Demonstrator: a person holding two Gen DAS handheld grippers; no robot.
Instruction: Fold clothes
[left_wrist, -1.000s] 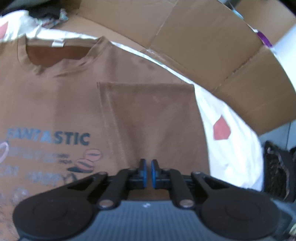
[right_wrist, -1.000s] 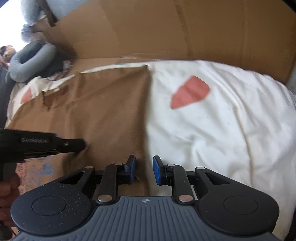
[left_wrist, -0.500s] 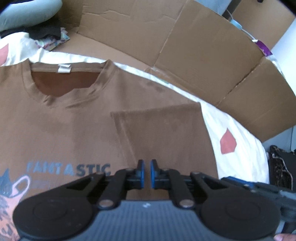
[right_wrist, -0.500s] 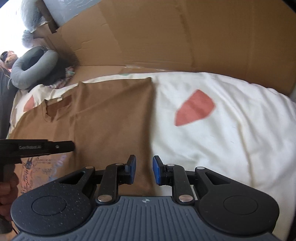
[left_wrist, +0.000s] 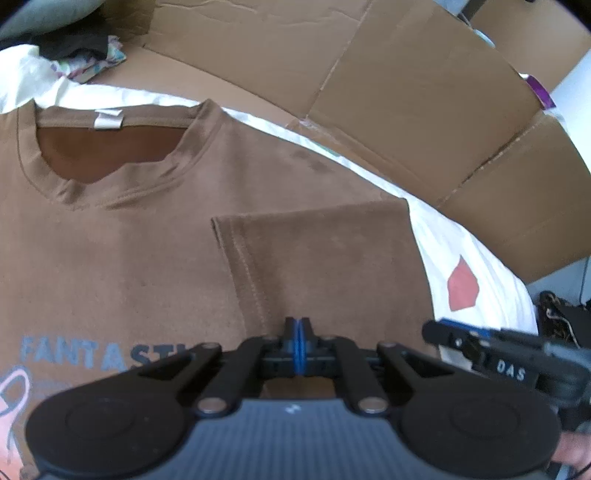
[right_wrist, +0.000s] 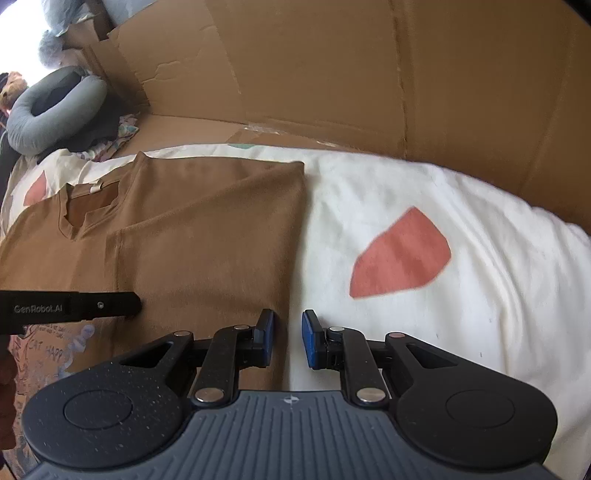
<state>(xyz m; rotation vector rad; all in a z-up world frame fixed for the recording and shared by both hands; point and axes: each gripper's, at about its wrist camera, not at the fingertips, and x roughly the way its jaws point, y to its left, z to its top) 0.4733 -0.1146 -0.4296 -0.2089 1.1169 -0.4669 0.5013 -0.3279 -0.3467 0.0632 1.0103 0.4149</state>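
A brown T-shirt (left_wrist: 140, 251) lay flat, front up, on a cream bedsheet (right_wrist: 424, 192), and everything else is placed from it. Its ribbed round collar (left_wrist: 192, 147) opened onto a darker inner back panel with a small white label (left_wrist: 108, 120) sewn at the nape. Across the chest ran blue-grey block letters (left_wrist: 96, 356) reading "FANTAST…", the rest hidden by the tool, with part of a pale pink drawing below at the shirt's lower edge of view. One sleeve (left_wrist: 325, 266) was folded inward over the chest, its double-stitched hem running down the body, so that side of the shirt formed a straight vertical edge. The cloth looked like soft matte cotton knit, smooth with few creases.

The left gripper (left_wrist: 297, 345) sat over the folded sleeve, near its lower part, with its blue pads pressed together; whether any fabric was caught between them cannot be told. The right gripper (right_wrist: 287, 338) hovered at the shirt's straight folded edge, its blue-faced fingers (right_wrist: 309, 338) spread apart, one over the brown cloth and one over the sheet, holding nothing.

Beyond the shirt's collar end, flattened corrugated cardboard (right_wrist: 332, 74) stood as a wall with taped seams and creases. The sheet beside the shirt carried a coral shield-shaped patch (right_wrist: 400, 254). Past the collar corner lay a grey ring-shaped pillow (right_wrist: 55, 110) on some dark and patterned crumpled clothes (left_wrist: 85, 55).
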